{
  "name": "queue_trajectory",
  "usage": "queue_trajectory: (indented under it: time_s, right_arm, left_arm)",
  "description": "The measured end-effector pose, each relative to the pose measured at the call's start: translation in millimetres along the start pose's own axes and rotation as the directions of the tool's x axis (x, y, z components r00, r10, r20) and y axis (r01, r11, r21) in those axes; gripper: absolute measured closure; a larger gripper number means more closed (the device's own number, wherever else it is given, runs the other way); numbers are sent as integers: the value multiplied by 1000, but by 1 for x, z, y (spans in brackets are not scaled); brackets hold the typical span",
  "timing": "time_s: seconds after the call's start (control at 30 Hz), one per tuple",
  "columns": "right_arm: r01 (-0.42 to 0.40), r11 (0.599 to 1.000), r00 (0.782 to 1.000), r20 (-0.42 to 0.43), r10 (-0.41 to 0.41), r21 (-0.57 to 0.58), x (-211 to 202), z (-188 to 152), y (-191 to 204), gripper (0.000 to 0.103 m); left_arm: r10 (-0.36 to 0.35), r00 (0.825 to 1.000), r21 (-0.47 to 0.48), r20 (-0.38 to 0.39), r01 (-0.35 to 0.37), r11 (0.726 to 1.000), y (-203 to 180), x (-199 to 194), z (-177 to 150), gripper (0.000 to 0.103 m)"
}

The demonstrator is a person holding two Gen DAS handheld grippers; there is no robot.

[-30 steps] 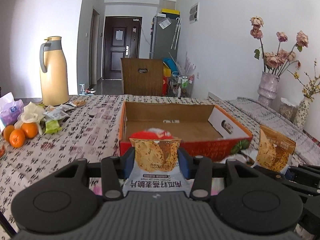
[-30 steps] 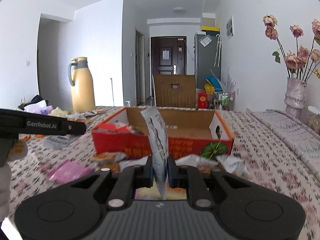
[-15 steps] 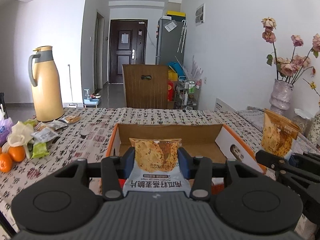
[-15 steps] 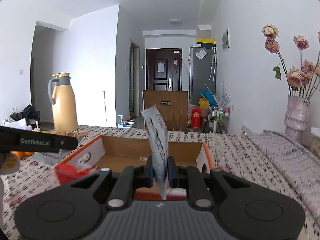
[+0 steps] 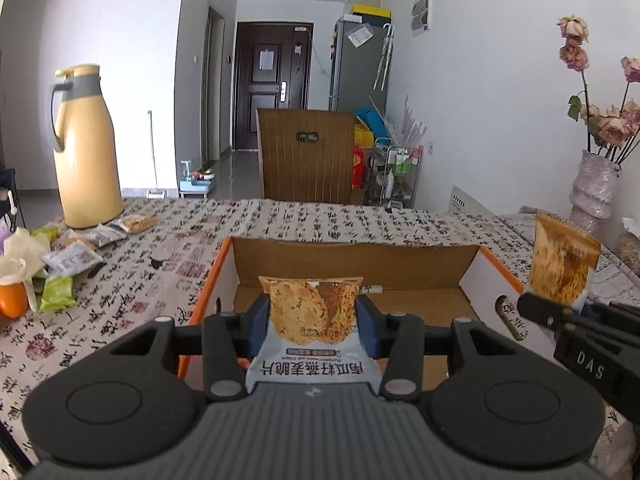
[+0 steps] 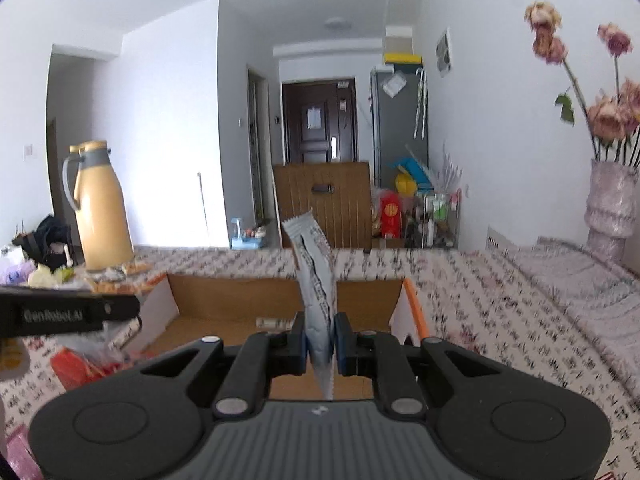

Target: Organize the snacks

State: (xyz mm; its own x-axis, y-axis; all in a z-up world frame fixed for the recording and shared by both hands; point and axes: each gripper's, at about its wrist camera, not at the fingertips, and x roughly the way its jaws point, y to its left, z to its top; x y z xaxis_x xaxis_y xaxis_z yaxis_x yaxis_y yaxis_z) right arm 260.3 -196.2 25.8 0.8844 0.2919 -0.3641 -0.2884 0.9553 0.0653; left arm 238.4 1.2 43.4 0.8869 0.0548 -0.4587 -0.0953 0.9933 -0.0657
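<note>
My left gripper (image 5: pixel 313 320) is shut on a crisp snack packet (image 5: pixel 314 322), held flat-on above the near edge of an open orange cardboard box (image 5: pixel 352 258). My right gripper (image 6: pixel 320 340) is shut on a second snack packet (image 6: pixel 316 280), seen edge-on, above the same box (image 6: pixel 224 292). In the left wrist view the right gripper (image 5: pixel 560 308) shows at the right with its packet (image 5: pixel 562 264) upright over the box's right wall. The box floor looks almost bare, with one small item at the back.
A yellow thermos jug (image 5: pixel 86 148) stands at the far left of the patterned tablecloth (image 5: pixel 320 220). Loose snack packets (image 5: pixel 72 256) and an orange (image 5: pixel 12 298) lie at the left. A vase of dried roses (image 5: pixel 592 188) stands at the right. A wooden chair (image 5: pixel 306 156) is behind the table.
Both grippers have risen and moved forward with their packets, from in front of the box's red front wall to over its open top. The grips have not changed.
</note>
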Motion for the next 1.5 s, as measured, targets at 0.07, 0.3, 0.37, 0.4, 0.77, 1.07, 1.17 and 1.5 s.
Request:
queue_trajectory:
  time_s: [0.07, 0.3, 0.37, 0.4, 0.77, 1.07, 1.17, 1.5]
  right_arm:
    - [-14, 1000, 1000, -20, 14, 3, 4, -2, 0, 90]
    - [3, 1000, 999, -47, -3, -4, 7, -9, 2, 79]
    - [9, 1000, 999, -37, -8, 14, 6, -9, -1, 46]
    - [17, 1000, 999, -29, -16, 19, 5, -9, -1, 24]
    - [34, 998, 999, 10, -34, 44, -3, -7, -8, 0]
    - [48, 998, 998, 27, -49, 37, -6, -5, -7, 0]
    - [57, 998, 998, 34, -58, 29, -8, -2, -6, 0]
    - [71, 997, 995, 69, -71, -1, -37, 7, 3, 0]
  left_arm:
    - [-5, 1000, -4, -9, 5, 1000, 2, 3, -1, 57]
    - [3, 1000, -19, 1, -3, 1000, 3, 4, -5, 47]
    - [15, 1000, -32, 17, -15, 999, 4, 2, -5, 19]
    - [28, 999, -35, 29, -27, 999, 4, -1, -6, 14]
    - [25, 999, -58, 44, -23, 998, 5, -11, -4, 0]
    - [23, 998, -53, 61, -20, 998, 2, -19, -4, 0]
    - [29, 998, -54, 60, -26, 998, 2, -22, -2, 0]
    - [19, 995, -41, 95, -15, 999, -2, -55, 3, 0]
